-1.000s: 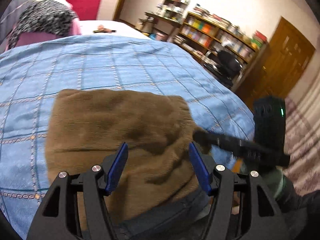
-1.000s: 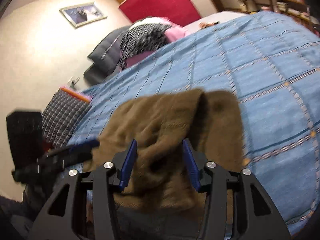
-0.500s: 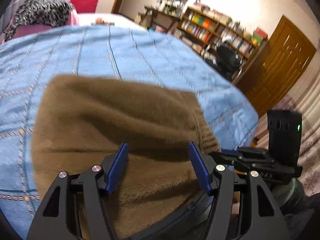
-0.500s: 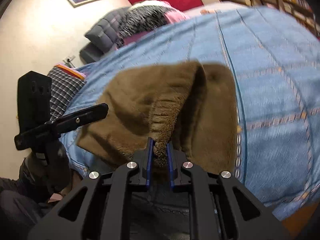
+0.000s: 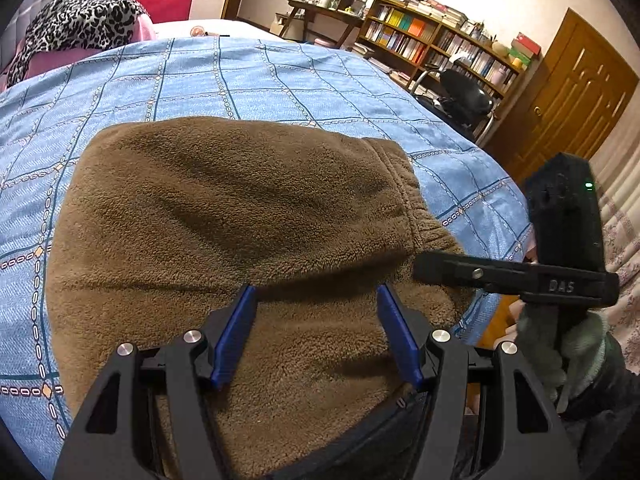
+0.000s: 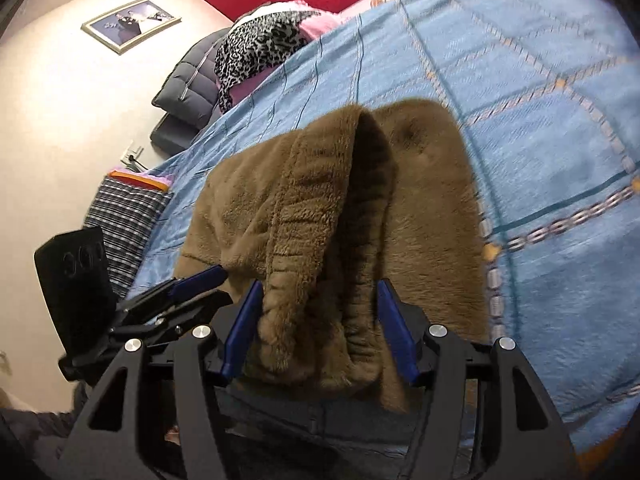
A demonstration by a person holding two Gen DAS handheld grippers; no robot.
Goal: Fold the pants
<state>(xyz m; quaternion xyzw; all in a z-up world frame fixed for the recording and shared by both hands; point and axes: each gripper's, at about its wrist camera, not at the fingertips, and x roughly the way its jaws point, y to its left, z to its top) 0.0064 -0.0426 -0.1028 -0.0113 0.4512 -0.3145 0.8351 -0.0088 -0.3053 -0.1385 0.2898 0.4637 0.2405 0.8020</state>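
Our left claw [image 5: 316,328] and right claw [image 6: 318,326] both gape wide, holding nothing. The fuzzy brown fleece pants [image 5: 224,216] lie just ahead on the blue checked bed cover [image 5: 280,80]. We should pinch the ribbed waistband [image 6: 296,240] deep.

— Left wrist view: mounted just behind the left gripper [image 5: 316,332], looking forward along its fingers, low and close over the brown pants [image 5: 224,216], facing across the blue bedspread [image 5: 256,76] toward the bookshelf [image 5: 436,40] and door [image 5: 576,92] ahead and to its right.

— Right wrist view: same mounting behind the right gripper [image 6: 318,330], equally near the pants [image 6: 332,208], angled ahead-left toward the pillows [image 6: 260,44] and framed picture [image 6: 130,22].

— Shared between both: pants, bedspread [image 6: 540,120], leopard-print fabric [image 5: 80,24]; each gripper also caught in the other view, right gripper [image 5: 424,268] off to the left gripper's right, left gripper [image 6: 202,282] just left of the right one.
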